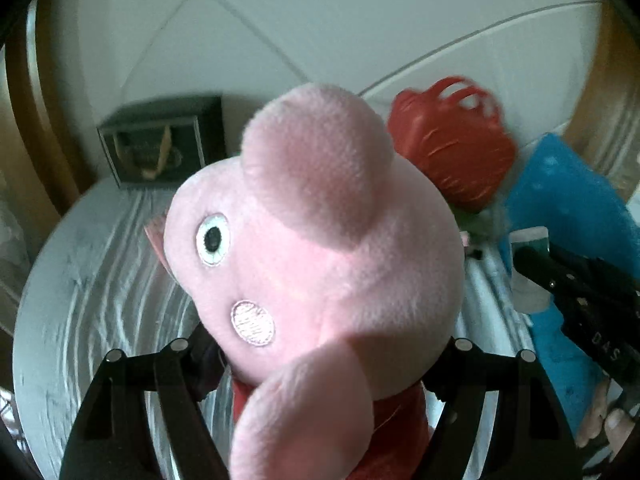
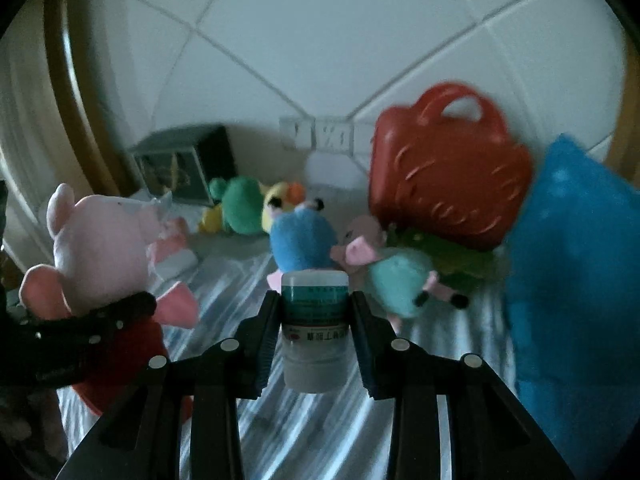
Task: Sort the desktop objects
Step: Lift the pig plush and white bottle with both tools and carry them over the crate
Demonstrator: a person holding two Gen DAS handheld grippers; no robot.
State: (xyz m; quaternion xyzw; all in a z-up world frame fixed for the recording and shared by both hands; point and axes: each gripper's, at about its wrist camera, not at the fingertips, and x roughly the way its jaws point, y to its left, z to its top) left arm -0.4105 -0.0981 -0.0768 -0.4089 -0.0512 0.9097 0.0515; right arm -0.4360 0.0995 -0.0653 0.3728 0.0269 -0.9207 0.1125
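Filling the left wrist view, the soft pink pig plush in a red dress (image 1: 320, 248) is sitting between the black fingers of the left gripper (image 1: 320, 364), which is clenching it around the neck and body; the right wrist view is showing the same toy at its left edge, clear of the striped grey-white cloth (image 2: 304, 432) covering the table. Between the fingers of the right gripper (image 2: 314, 320), a small white medicine bottle with a teal label (image 2: 314, 320) is standing upright, both pads pressing its sides. Beyond it on the cloth, a blue round plush (image 2: 300, 240) and a small pig plush in a pale teal outfit (image 2: 392, 276) are lying just beside each other, with a green and yellow plush (image 2: 236, 208) further back. A red plastic basket with a handle (image 2: 444, 168) is tilting against a bright blue cushion (image 2: 576, 272) on the right, and a dark square box (image 2: 180, 164) is resting near the white tiled wall (image 2: 320, 40).
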